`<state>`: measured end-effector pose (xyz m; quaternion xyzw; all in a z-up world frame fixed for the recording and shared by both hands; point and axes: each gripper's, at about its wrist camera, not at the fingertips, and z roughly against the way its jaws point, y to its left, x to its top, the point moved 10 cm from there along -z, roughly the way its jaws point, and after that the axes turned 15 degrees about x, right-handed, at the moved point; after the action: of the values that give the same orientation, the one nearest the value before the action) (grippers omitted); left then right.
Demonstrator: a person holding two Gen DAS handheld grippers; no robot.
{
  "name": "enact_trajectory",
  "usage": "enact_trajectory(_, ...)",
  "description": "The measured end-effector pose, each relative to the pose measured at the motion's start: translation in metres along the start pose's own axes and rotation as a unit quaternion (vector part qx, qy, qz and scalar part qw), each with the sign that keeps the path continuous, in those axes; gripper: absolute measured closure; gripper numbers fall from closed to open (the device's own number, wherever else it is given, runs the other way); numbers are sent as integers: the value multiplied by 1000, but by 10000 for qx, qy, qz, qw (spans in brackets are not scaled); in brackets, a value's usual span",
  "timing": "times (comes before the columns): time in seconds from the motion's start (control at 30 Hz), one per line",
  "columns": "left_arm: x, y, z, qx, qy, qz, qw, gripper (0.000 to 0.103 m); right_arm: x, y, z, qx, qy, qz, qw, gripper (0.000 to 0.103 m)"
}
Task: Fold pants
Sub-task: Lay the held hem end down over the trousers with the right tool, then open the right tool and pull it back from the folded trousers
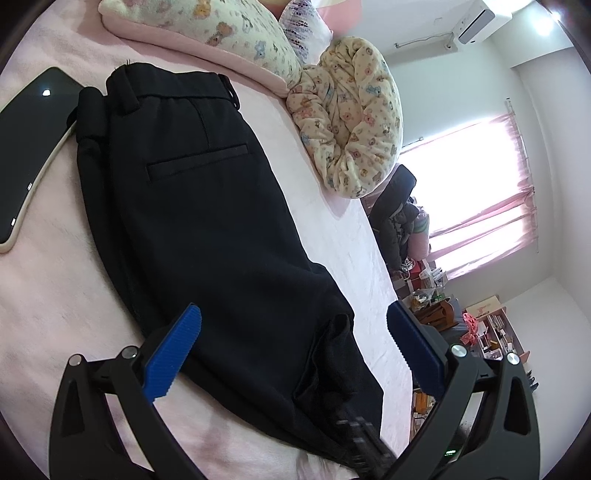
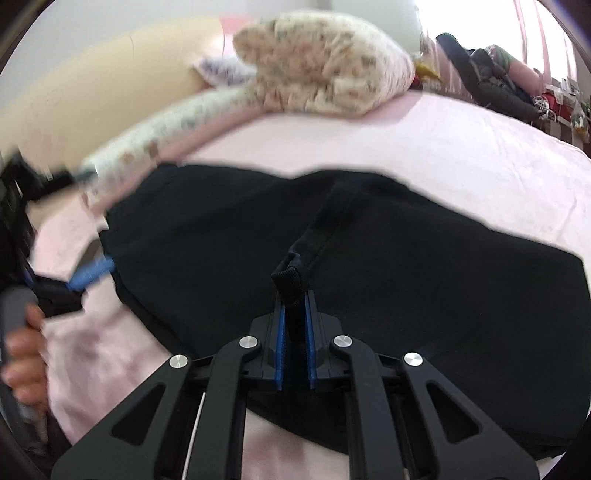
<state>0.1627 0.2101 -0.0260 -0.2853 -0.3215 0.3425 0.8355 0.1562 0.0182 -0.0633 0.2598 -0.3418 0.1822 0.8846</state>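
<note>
Right gripper (image 2: pixel 294 302) pinching a dark strip of the pants (image 2: pixel 369 266), blue pads (image 2: pixel 281 347) pressed together on it. Left gripper (image 1: pixel 293 325) spread wide, blue pads (image 1: pixel 173 354) either side of the near end of the pants (image 1: pixel 199 206), not clamping cloth. In the right view, same left gripper (image 2: pixel 90 275) at the pants' left edge, blurred, held by a hand (image 2: pixel 24 350).

Pants black, lying flat on the pink bed (image 1: pixel 48 314), along its middle, waistband toward the far end, welt pocket facing up. Phone (image 1: pixel 33 147) dark-screened, on the bed just beside the waistband, at the pants' left.

Beyond, floral quilt (image 1: pixel 207 33) bunched at the far edge of the bed, pillow (image 1: pixel 351 118) rolled near the right edge. Farther off, pink curtain (image 1: pixel 491 192) over a bright window.
</note>
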Motion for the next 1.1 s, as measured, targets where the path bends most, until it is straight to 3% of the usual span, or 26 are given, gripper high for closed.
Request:
enact_trajectory(0.07,0,1,-1,-1,24,10,10000,2,-16,-1,-14,-201,322,203,9991,93)
enact_trajectory(0.23,0,3,1,1,31,33,10000,2,-13,2,-10,-256,376,88,9989,88)
enact_trajectory(0.27,0,3,1,-12,34,39,10000,2,-14,2,-8,-228,374,52,9990,83)
enact_trajectory(0.3,1,3,2,-20,32,37,10000,2,-13,5,-6,-117,347,-12,9993,71)
enact_trajectory(0.37,5,3,3,-43,17,37,10000,2,-13,15,-1,229,264,-121,9993,65)
enact_trajectory(0.43,11,6,8,-66,-37,90,9999,2,-10,29,7,501,92,-45,9987,65)
enact_trajectory(0.53,24,17,16,15,-184,210,9996,2,9,32,28,581,-517,-59,9970,66)
enact_trajectory(0.6,32,25,20,93,-258,291,9992,2,20,11,34,345,-759,-401,9957,66)
enact_trajectory(0.7,45,40,25,278,-319,379,9984,2,19,-13,25,27,-615,-659,9959,68)
enact_trajectory(0.77,52,49,28,350,-322,420,9980,2,14,-18,14,-164,-418,-613,9971,68)
enact_trajectory(0.87,60,57,34,378,-346,444,9977,2,-6,-16,-15,-419,204,-422,9980,68)
enact_trajectory(0.93,64,61,38,377,-356,413,9978,2,-5,-12,-15,-688,199,-101,9974,68)
enact_trajectory(1.1,70,71,46,418,-349,312,9980,2,7,-13,-1,-731,-109,-101,9972,68)
